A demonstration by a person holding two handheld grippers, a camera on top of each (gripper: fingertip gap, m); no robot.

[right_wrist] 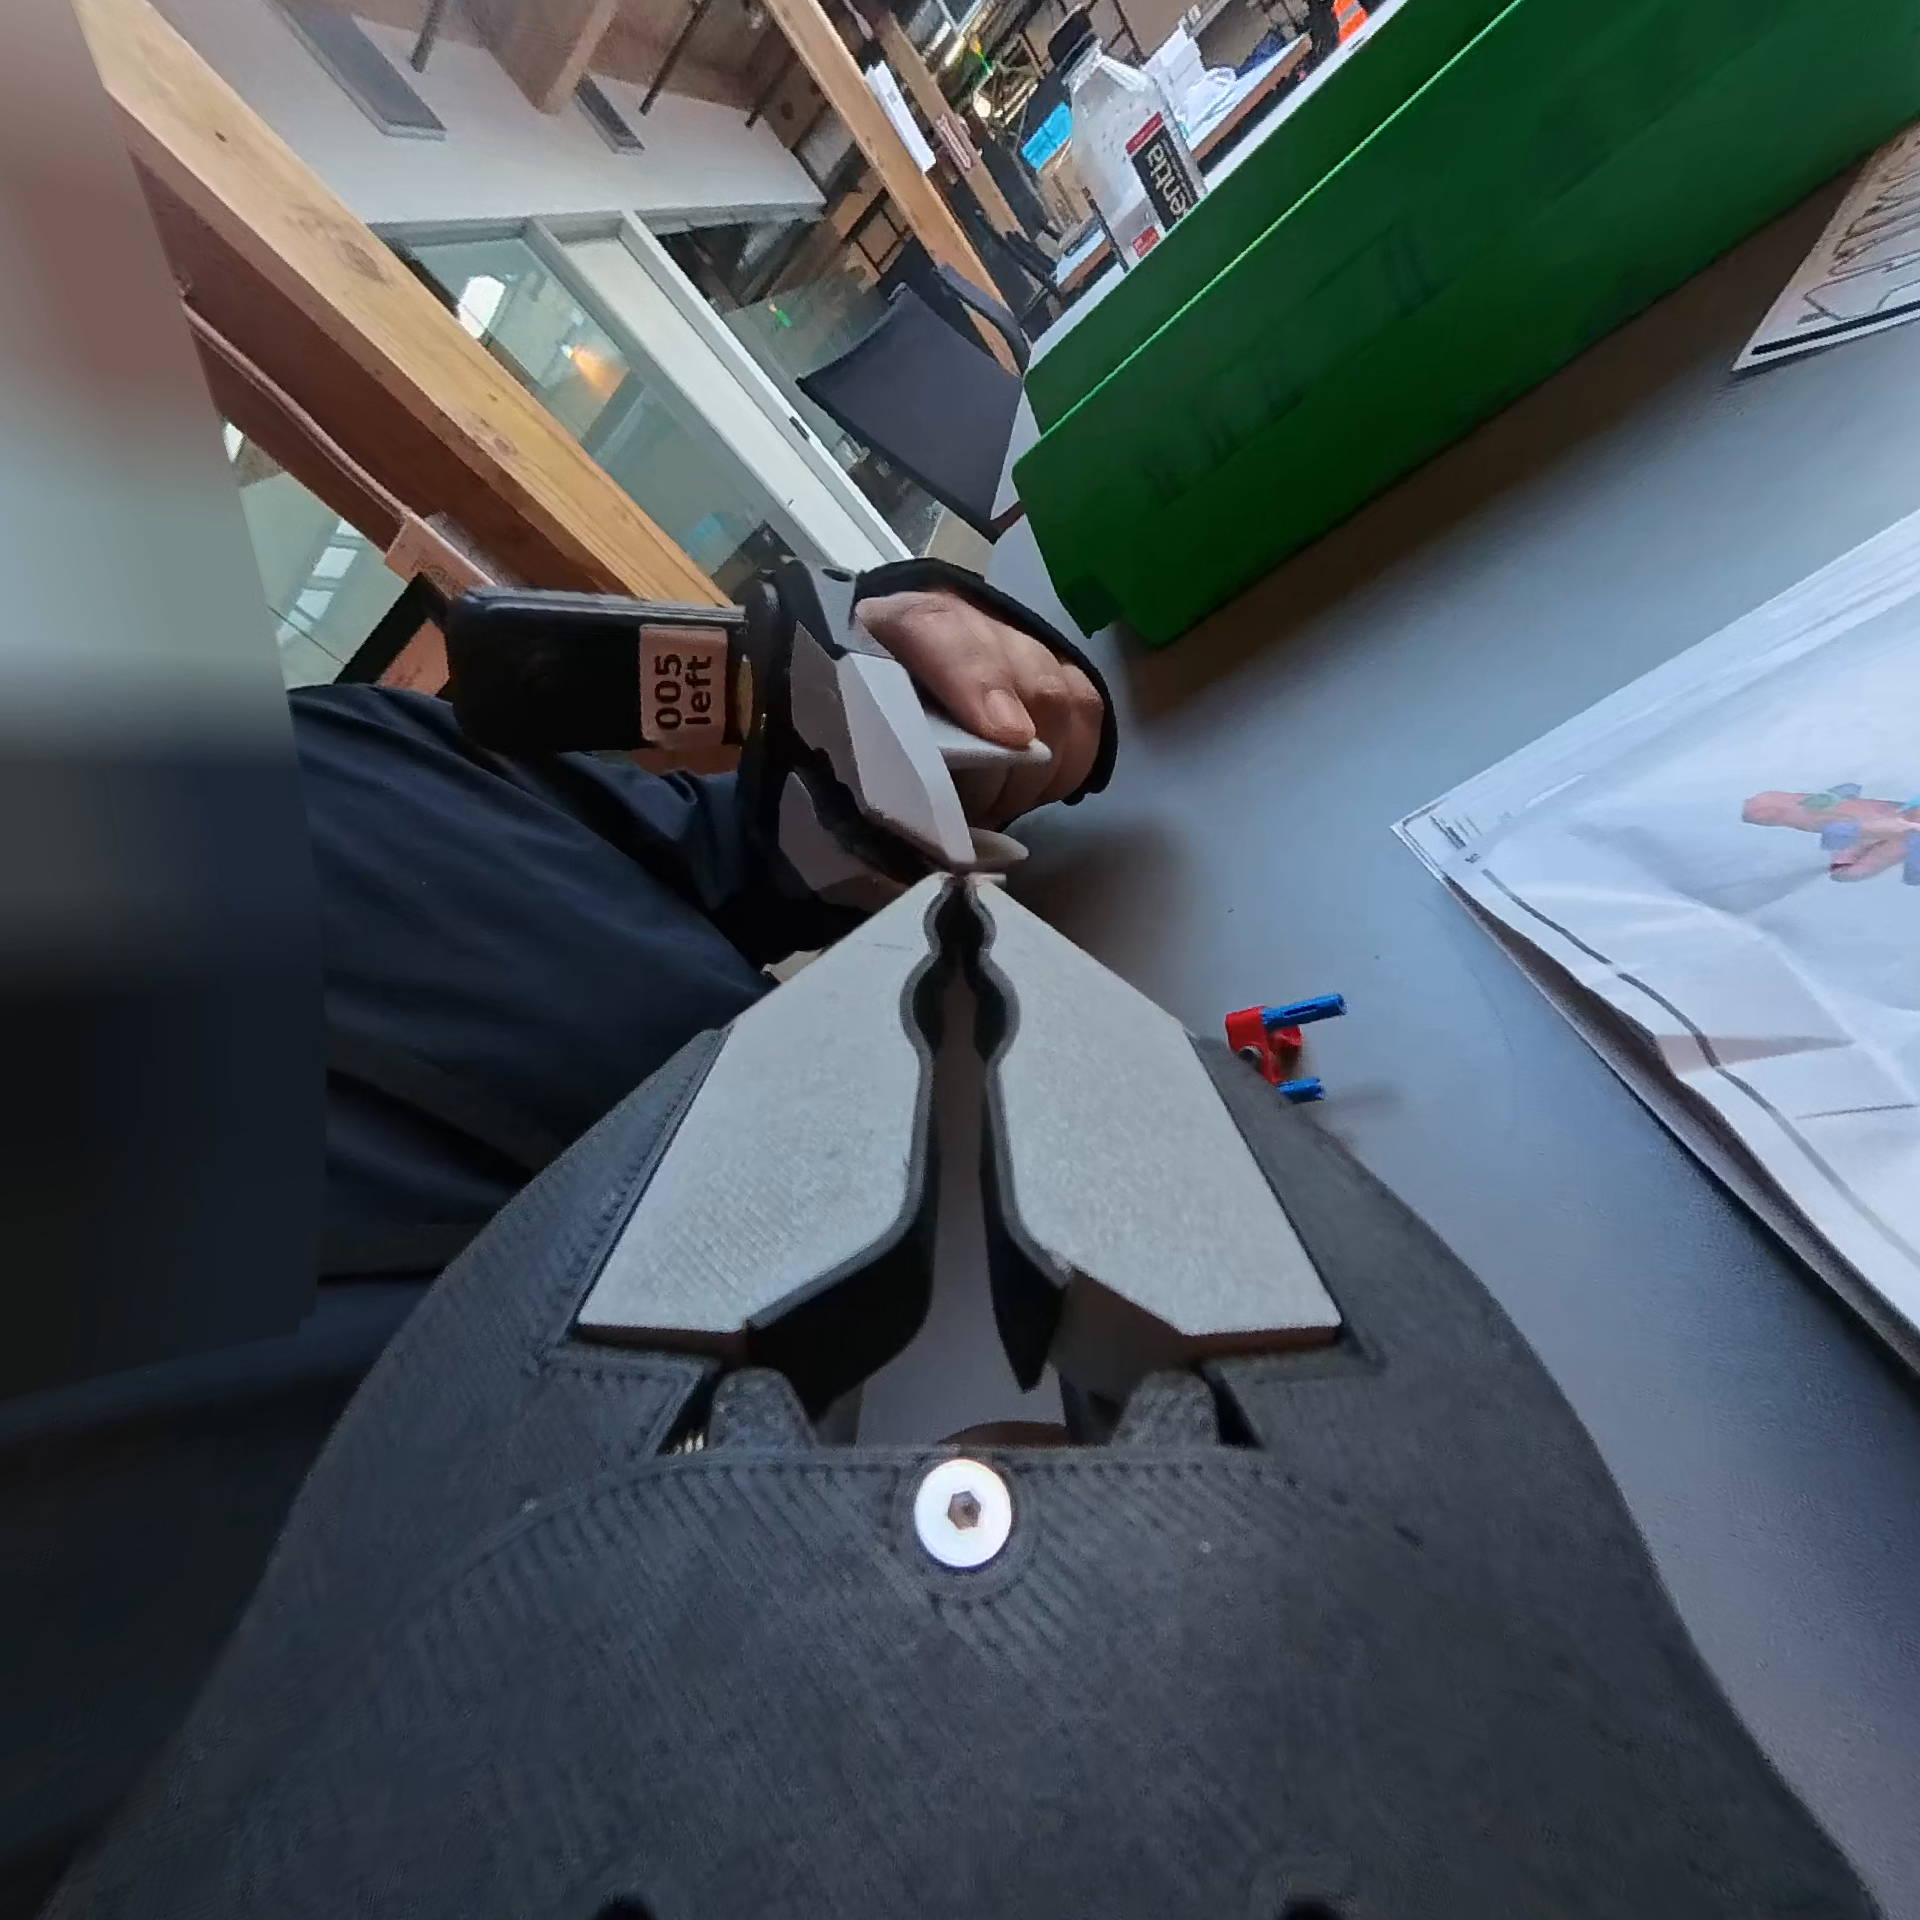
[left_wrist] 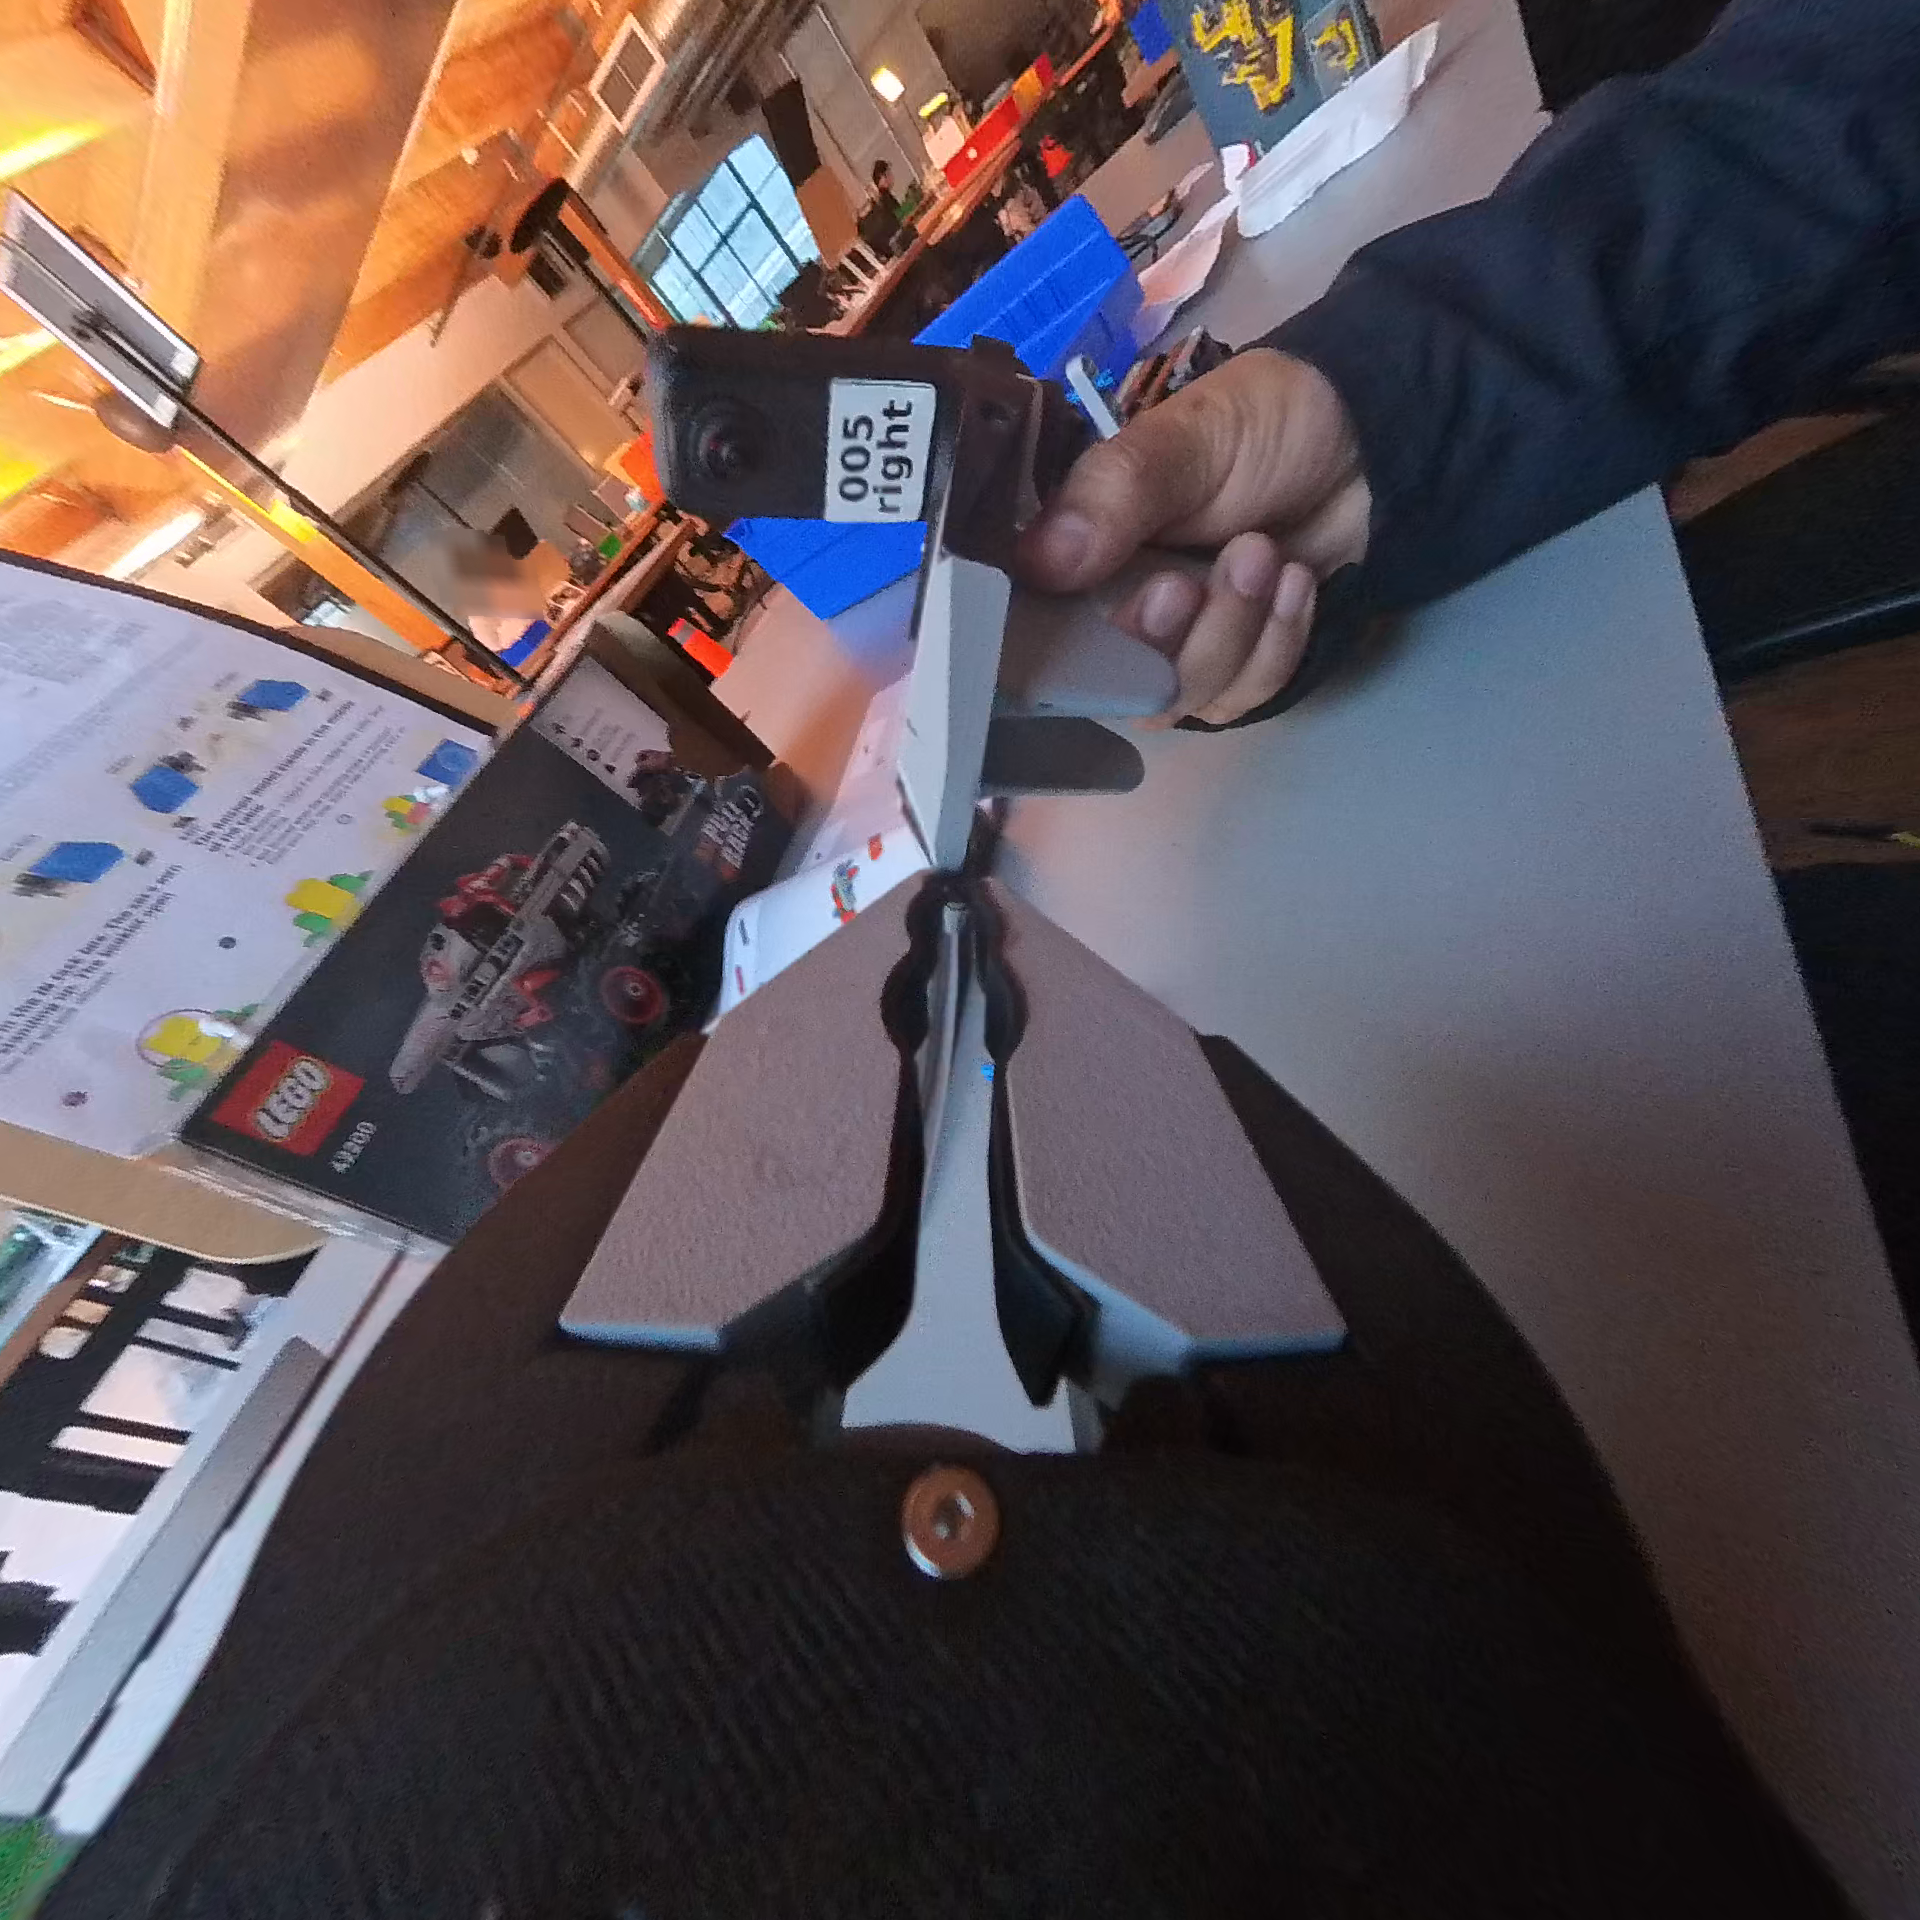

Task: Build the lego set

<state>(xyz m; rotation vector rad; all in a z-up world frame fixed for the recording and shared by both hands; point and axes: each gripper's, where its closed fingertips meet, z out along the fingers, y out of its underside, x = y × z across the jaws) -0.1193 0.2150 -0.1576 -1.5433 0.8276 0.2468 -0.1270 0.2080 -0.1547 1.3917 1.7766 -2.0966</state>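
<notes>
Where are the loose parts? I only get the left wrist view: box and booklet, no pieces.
Observer: One red-and-blue piece lies on the table, just right of the right claw.
Operator: Anything next to it?
Observer: A printed sheet lies farther right, apart from the piece.
Operator: Any bin?
Observer: A green bin sits farther back on the table.
</notes>
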